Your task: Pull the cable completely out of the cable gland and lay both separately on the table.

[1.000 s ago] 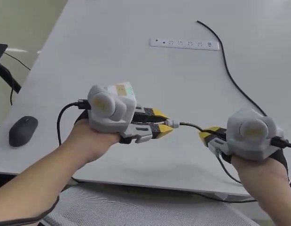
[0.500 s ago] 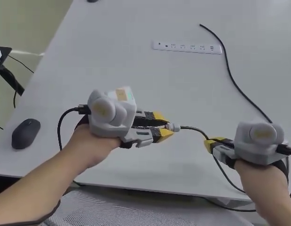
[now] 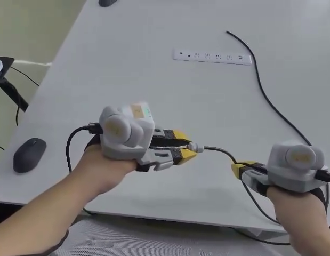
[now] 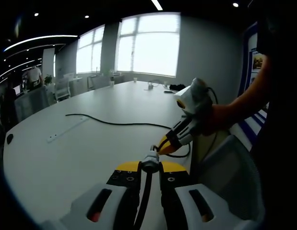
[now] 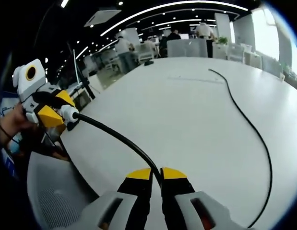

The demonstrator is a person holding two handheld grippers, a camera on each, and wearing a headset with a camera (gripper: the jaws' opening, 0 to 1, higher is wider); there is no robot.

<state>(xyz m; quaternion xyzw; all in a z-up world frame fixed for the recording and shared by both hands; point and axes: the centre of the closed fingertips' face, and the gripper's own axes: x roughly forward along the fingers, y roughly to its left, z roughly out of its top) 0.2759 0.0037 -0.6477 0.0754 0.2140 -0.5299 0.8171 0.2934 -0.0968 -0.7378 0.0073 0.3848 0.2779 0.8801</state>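
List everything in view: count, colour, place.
cable gland: 1, light grey, between the left gripper's jaw tips
cable: 1, black, from gland to right gripper
power strip: 1, white, far on table
cord: 1, black, passes the strip's right end
computer mouse: 1, dark, table's near left edge
table: 1, pale grey
mesh chair: 1, grey, below the table's near edge
left gripper: 1, grey, yellow tips, clamps gland
right gripper: 1, same colours, clamps cable
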